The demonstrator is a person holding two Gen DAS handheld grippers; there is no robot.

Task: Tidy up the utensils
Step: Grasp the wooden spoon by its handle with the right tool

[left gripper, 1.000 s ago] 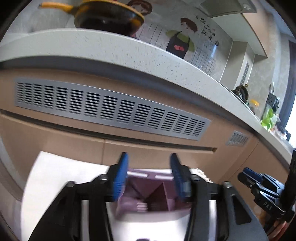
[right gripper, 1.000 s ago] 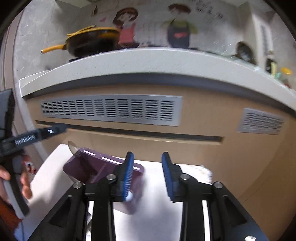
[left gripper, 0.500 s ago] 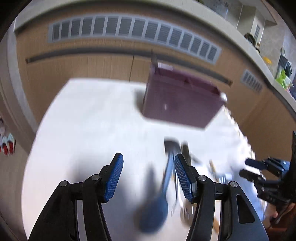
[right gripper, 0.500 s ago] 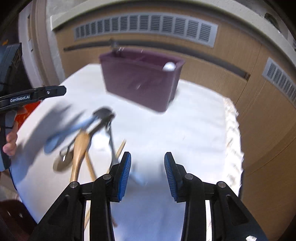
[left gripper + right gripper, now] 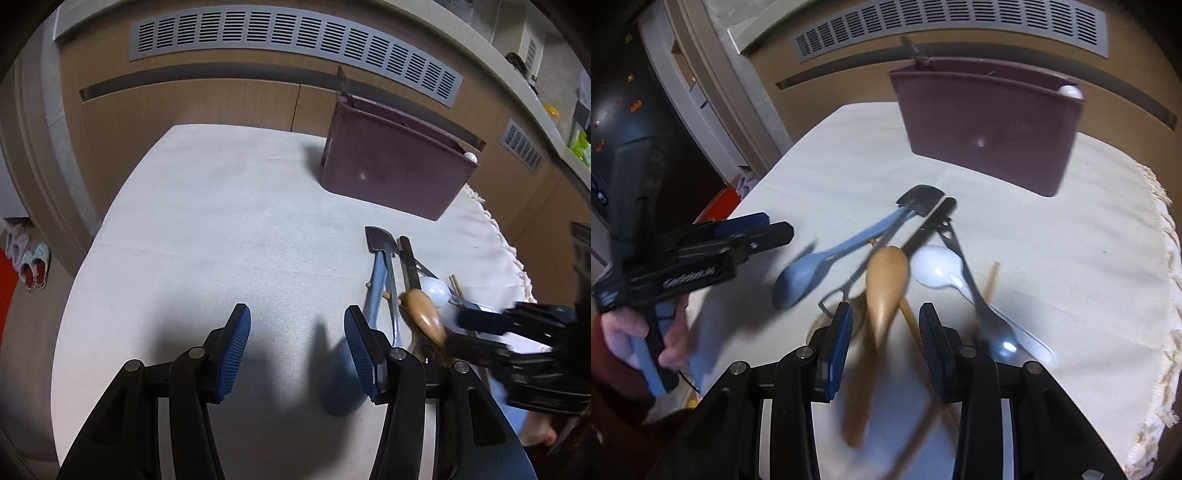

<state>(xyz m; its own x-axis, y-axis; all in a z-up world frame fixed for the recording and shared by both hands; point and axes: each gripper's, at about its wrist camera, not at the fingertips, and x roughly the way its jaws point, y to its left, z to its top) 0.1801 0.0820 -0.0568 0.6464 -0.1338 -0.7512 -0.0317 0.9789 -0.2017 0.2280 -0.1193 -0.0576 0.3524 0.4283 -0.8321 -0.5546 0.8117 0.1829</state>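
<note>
My left gripper (image 5: 297, 350) and right gripper (image 5: 885, 332) fingers apart, smooth wooden spoon (image 5: 886, 280) between right's ribbed pads, glossy maroon caddy (image 5: 990, 133) far.

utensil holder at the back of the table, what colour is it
Dark purple utensil holder, clearest in the right wrist view.

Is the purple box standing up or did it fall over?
Standing up. The box sits flat on the cloth, opening on top, with a white spoon end poking out.
</note>
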